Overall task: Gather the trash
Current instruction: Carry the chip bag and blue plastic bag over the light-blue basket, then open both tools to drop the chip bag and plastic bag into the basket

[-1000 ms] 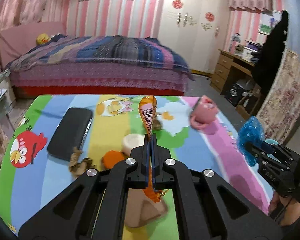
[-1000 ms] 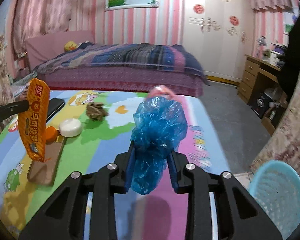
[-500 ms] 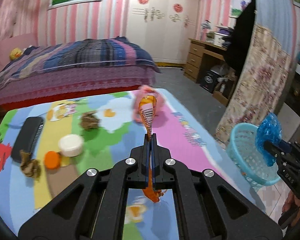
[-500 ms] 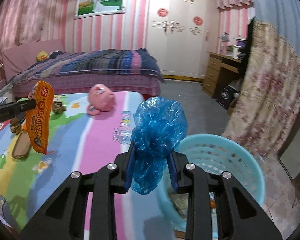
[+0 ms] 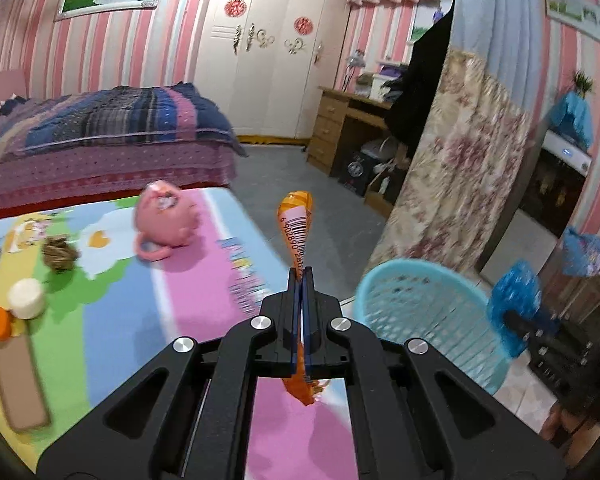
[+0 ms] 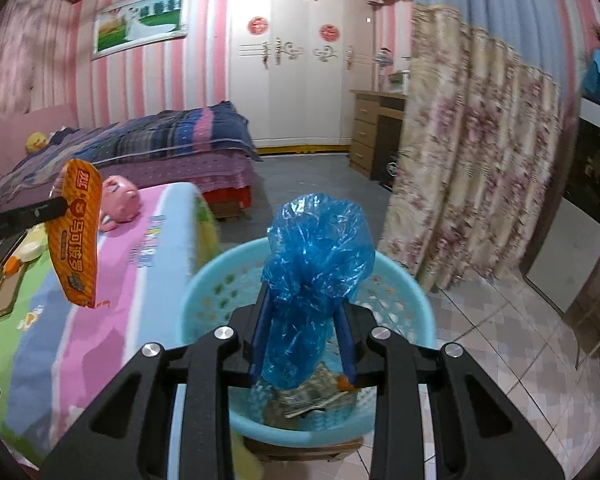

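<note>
While my right tool squeezes the blue bag over the basket, I should open it there, then bring my left tool, clamped on the wrapper, over too.

Glossy foil wrapper, crinkly plastic bag, perforated plastic basket

We see a pink piggy toy on the cartoon-print table, the bed beyond it.
</note>
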### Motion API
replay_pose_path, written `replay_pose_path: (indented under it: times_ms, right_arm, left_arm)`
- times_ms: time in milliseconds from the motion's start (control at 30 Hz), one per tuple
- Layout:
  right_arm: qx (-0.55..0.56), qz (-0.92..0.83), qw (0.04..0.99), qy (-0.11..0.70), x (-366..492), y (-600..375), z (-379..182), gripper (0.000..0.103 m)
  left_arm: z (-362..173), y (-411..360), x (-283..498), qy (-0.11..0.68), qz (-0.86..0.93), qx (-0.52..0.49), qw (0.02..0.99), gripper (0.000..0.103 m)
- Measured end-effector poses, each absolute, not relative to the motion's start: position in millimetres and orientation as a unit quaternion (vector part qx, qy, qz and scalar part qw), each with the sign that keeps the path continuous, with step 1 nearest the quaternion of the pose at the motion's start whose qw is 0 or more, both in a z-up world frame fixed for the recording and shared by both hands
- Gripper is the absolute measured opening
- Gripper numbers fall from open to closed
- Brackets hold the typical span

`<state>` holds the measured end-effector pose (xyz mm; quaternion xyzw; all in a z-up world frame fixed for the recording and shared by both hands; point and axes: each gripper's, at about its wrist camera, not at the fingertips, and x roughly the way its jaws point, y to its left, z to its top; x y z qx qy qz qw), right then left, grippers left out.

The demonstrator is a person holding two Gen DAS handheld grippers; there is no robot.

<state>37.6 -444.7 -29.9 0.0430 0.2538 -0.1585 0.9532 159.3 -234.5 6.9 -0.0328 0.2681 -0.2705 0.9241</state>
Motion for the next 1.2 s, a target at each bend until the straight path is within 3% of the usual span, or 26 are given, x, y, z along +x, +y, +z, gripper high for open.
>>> replay_pose_path:
  times_ms: [500, 867, 900, 933, 967, 1033, 1200]
  right_arm:
    - [0.046, -0.185, 0.948, 0.255, 31, -494, -29, 0.03]
    - [0.065, -0.19, 0.941, 0.273, 42, -504, -51, 0.03]
    - [0.065, -0.188, 0.941, 0.274, 45, -503, -52, 0.03]
    - [0.064, -0.188, 0.941, 0.275, 45, -502, -52, 0.03]
    - [0.063, -0.188, 0.941, 0.275, 47, -501, -53, 0.03]
    - [0.062, -0.187, 0.941, 0.274, 49, -499, -52, 0.03]
    - [0.061, -0.188, 0.941, 0.274, 52, -497, -52, 0.03]
  left_arm:
    - [17, -331, 142, 0.262, -0.328, -0.006, 0.908, 0.0]
    - [-32, -371, 156, 0.295, -0.312, 0.073, 0.9, 0.002]
    - [-32, -368, 160, 0.302, -0.315, 0.072, 0.897, 0.005]
    - [-33, -364, 161, 0.302, -0.312, 0.069, 0.898, 0.02]
    - [-31, -360, 162, 0.299, -0.306, 0.066, 0.901, 0.045]
    - [-28, -351, 162, 0.288, -0.29, 0.065, 0.91, 0.064]
    - [-31, -328, 169, 0.287, -0.246, 0.083, 0.922, 0.08]
